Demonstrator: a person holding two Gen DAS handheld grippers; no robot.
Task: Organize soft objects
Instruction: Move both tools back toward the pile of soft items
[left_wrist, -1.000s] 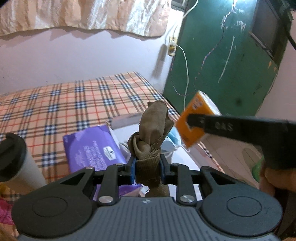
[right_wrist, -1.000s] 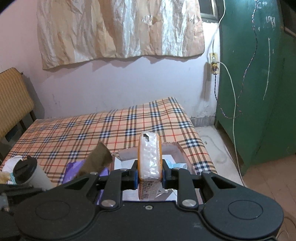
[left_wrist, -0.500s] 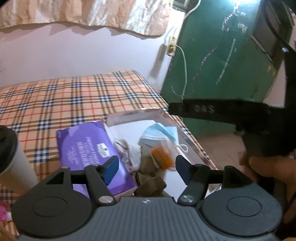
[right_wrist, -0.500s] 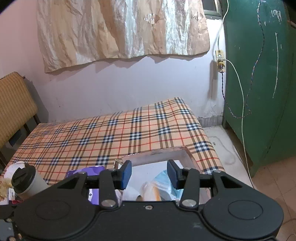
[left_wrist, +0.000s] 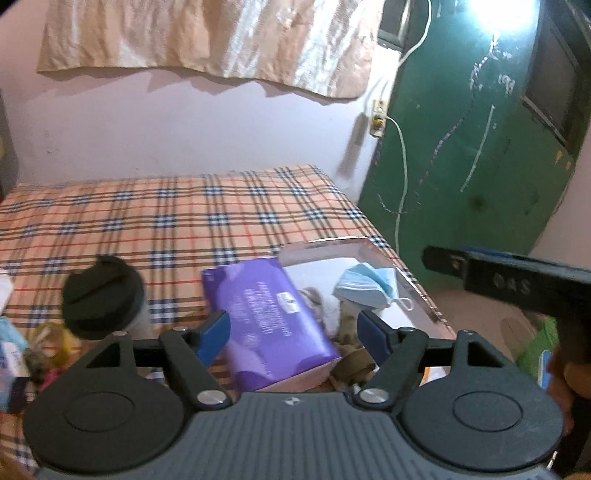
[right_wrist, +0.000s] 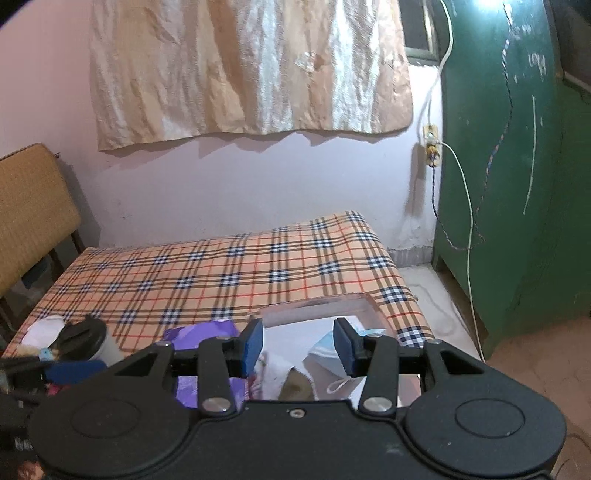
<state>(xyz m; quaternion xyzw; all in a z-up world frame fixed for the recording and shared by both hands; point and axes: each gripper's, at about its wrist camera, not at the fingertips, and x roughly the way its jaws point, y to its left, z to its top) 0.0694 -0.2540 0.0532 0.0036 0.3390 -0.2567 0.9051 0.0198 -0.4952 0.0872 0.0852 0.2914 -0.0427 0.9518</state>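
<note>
Now, working from the biggest thing down: the checked bedcover (left_wrist: 155, 221) spreads out well beyond both my tongs, a flat woven cloth with a little give. Just ahead of and below my tips sits the shallow box (left_wrist: 325, 248), stiff-walled with a pale smooth floor, where the soft things are gathering. Leaning on its left wall, straight ahead between my left tongs' (left_wrist: 293, 330) blue pads, is the purple tissue pack (left_wrist: 266, 310): glossy film, slippery and squashy, so I would judge it best pinched across its narrow edge. The paper cup (left_wrist: 105, 295) with the black lid, off to the left, looks light and easily tipped. Toward the right pad lies the blue face mask (left_wrist: 365, 284), pleated and featherlight; its ear loop looks the surest hold. My left tongs are opening with nothing between them; my right tongs (right_wrist: 298, 345) stand apart and empty.
</note>
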